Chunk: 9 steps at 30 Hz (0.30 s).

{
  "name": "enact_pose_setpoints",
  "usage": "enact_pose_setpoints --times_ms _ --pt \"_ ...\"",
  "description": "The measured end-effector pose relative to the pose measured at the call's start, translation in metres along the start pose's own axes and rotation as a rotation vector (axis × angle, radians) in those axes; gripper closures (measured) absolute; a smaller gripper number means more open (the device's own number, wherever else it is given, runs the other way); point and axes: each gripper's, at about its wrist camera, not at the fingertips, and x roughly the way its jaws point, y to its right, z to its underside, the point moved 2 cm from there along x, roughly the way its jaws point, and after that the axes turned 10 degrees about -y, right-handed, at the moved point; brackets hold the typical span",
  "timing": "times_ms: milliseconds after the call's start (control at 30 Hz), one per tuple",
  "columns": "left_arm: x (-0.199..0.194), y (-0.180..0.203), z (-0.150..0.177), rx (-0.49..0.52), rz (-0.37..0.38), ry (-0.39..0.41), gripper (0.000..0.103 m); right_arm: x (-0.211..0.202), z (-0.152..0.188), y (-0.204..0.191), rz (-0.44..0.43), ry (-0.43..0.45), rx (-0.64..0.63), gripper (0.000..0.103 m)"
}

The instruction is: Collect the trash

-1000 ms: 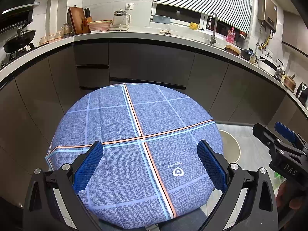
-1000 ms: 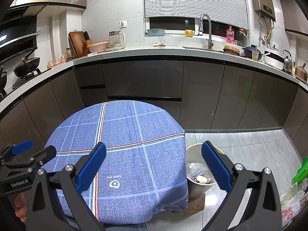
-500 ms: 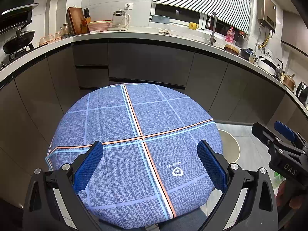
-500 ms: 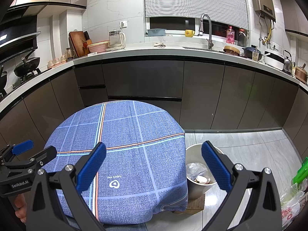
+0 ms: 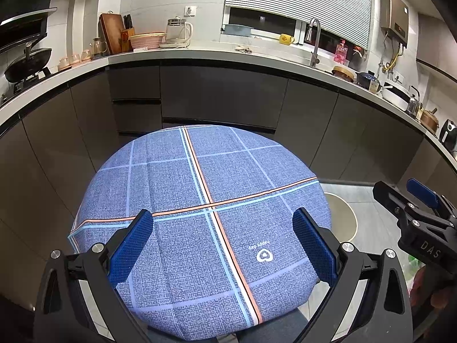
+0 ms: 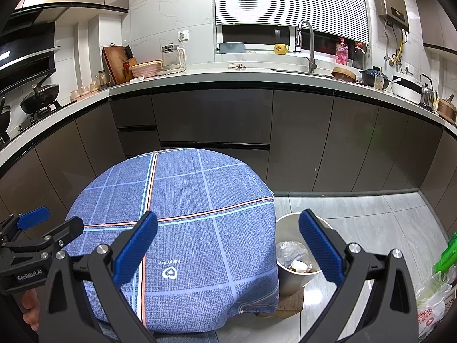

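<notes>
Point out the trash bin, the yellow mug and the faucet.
trash bin (image 6: 288, 224), right wrist view, inner wall near rim
yellow mug (image 6: 281, 48), right wrist view, mug body
faucet (image 6: 311, 45), right wrist view, upright neck

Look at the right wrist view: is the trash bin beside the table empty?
No, the trash bin on the floor beside the blue checked tablecloth already holds crumpled plastic and other scraps.

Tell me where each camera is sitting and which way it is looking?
Left wrist: rides the left gripper, looks forward over the round table with the blue checked cloth toward the dark kitchen cabinets; its open blue-padded fingers show, and the right gripper.
Right wrist: rides the right gripper, facing likewise, further right; open fingers, the left gripper, and the white trash bin.
Shared: table, cabinets, bin.
</notes>
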Motion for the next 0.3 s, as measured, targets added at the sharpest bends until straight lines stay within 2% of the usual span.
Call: enact_pose_setpoints --times_ms 300 --pt "0.0009 -0.0024 -0.001 -0.001 0.002 -0.003 0.009 0.0002 0.0 0.0005 0.0 0.0 -0.001 0.004"
